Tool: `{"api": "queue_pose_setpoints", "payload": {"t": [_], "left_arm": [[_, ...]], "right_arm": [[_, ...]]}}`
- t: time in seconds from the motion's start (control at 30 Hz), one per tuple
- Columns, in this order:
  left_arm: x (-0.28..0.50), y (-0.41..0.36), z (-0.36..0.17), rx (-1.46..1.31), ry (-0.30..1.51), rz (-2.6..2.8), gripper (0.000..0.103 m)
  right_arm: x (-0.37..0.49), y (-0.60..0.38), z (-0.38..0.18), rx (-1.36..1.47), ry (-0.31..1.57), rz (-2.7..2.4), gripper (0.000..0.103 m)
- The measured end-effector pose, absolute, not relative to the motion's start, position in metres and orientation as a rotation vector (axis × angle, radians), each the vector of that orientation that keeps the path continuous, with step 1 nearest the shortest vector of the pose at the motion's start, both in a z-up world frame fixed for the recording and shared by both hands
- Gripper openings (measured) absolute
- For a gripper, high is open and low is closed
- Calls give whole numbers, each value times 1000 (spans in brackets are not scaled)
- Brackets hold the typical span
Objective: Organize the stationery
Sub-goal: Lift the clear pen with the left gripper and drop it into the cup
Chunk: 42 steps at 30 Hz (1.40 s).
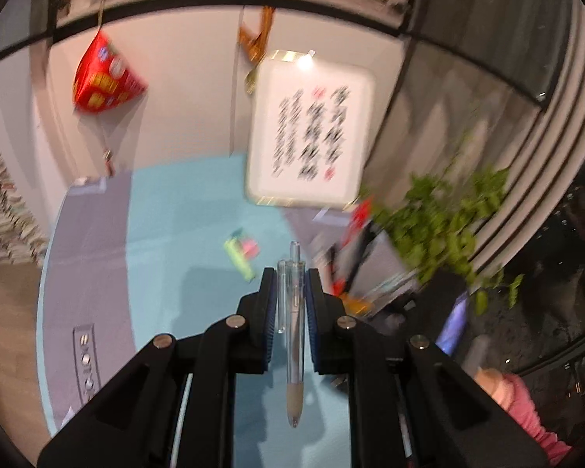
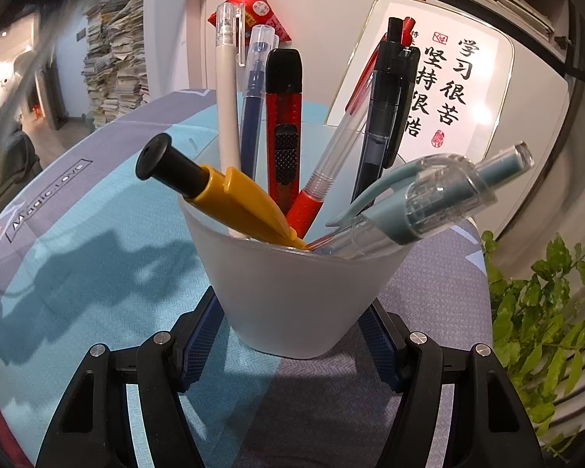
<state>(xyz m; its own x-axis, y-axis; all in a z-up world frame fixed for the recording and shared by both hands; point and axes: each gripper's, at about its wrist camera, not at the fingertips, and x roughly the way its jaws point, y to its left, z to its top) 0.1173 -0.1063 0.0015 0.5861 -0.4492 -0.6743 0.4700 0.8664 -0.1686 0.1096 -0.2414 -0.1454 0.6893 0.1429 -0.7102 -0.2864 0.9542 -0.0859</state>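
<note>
So the left gripper (image 1: 291, 273) has its blue pads clamped tight on a clear pen (image 1: 292, 335), jaws nearly together with only the barrel between them. The pen runs lengthwise along the fingers, clicker end poking out past the tips and the frosted grip and nib pointing back toward the camera. It's held up off the teal and grey table mat (image 1: 167, 234), and that whole view is smeared with blur. Down on the mat beyond the fingertips there's a green highlighter (image 1: 238, 259) lying with something pink just beside it (too blurry to say what). Over on the other side, the right gripper (image 2: 288, 335) stands wide, with its pads pressed on either side of the base of a frosted white cup (image 2: 292, 296) that sits on the mat. The cup is pretty full: a white pen (image 2: 227, 89), a blue capped pen (image 2: 255, 89), a red utility knife (image 2: 282, 124), a clear pen with a red grip (image 2: 331, 156), a dark see-through pen (image 2: 386, 113), a pale teal click pen (image 2: 429, 206) leaning out to the right and a yellow and black tool (image 2: 214, 187) leaning left. A framed calligraphy board (image 2: 448, 78) leans on the wall behind, and a leafy plant (image 2: 538, 304) is off to the right.
</note>
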Motion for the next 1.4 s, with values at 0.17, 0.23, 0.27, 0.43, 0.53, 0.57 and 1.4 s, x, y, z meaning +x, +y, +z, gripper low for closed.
{"api": "queue_pose_setpoints", "payload": {"t": [0.17, 0.23, 0.27, 0.43, 0.53, 0.57, 1.4], "left_arm": [[121, -130, 29, 15, 671, -581, 13], [127, -141, 33, 21, 654, -580, 13], [130, -144, 34, 24, 652, -579, 13], [142, -160, 34, 25, 662, -577, 13], [144, -167, 33, 35, 653, -576, 13], [145, -169, 32, 40, 649, -573, 13], [155, -166, -20, 9, 608, -604, 13]], "right_arm": [[109, -241, -145, -194, 776, 243, 70], [109, -240, -145, -193, 776, 244, 70], [109, -240, -145, -193, 776, 244, 70], [109, -240, -145, -191, 777, 245, 70], [109, -240, -145, -188, 778, 246, 70], [109, -240, -145, -188, 778, 246, 70], [110, -240, -145, -188, 777, 245, 70]]}}
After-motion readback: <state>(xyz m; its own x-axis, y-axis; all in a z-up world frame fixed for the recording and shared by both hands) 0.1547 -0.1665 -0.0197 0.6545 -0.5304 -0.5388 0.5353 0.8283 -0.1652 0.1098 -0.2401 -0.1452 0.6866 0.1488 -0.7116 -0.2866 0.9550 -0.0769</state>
